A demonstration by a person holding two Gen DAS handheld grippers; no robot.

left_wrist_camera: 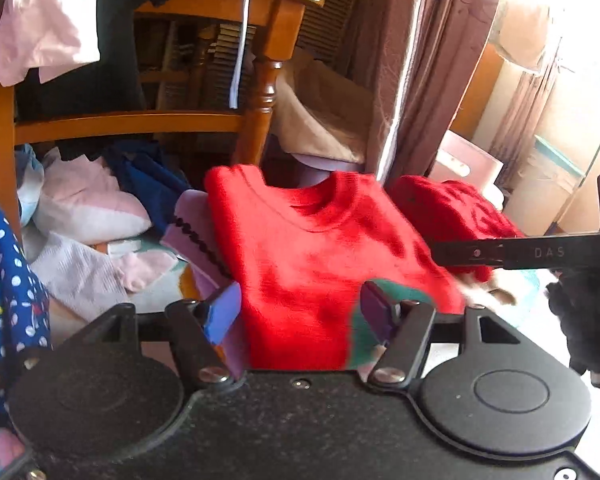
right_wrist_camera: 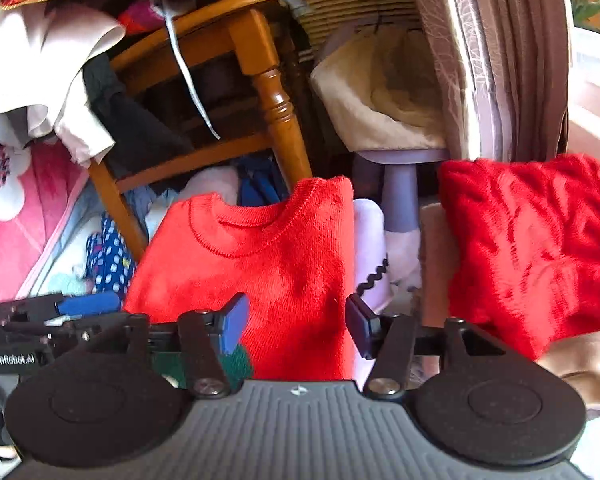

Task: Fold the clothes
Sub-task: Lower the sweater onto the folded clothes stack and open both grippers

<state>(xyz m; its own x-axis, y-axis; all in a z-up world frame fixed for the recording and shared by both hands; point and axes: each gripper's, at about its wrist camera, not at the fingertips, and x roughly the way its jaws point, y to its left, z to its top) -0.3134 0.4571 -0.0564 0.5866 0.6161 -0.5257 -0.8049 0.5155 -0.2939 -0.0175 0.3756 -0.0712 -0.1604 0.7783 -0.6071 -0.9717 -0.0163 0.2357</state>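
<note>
Both tools hanging open over a folded red sweater

Left tool (left_wrist_camera: 296, 312) and right tool (right_wrist_camera: 298, 326) are standing with pads apart, gripping nothing, the red sweater (left_wrist_camera: 320, 248) lying folded just beyond them, neckline facing away. It is resting on a lilac garment (left_wrist_camera: 196, 236), beside a red knit pile (left_wrist_camera: 456, 208) and before a wooden chair (left_wrist_camera: 260, 92).

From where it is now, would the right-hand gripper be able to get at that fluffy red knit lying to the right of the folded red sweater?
Probably yes. The right gripper is open and empty over the folded red sweater, and the fluffy red knit lies just to its right with nothing covering it or standing between them.
</note>
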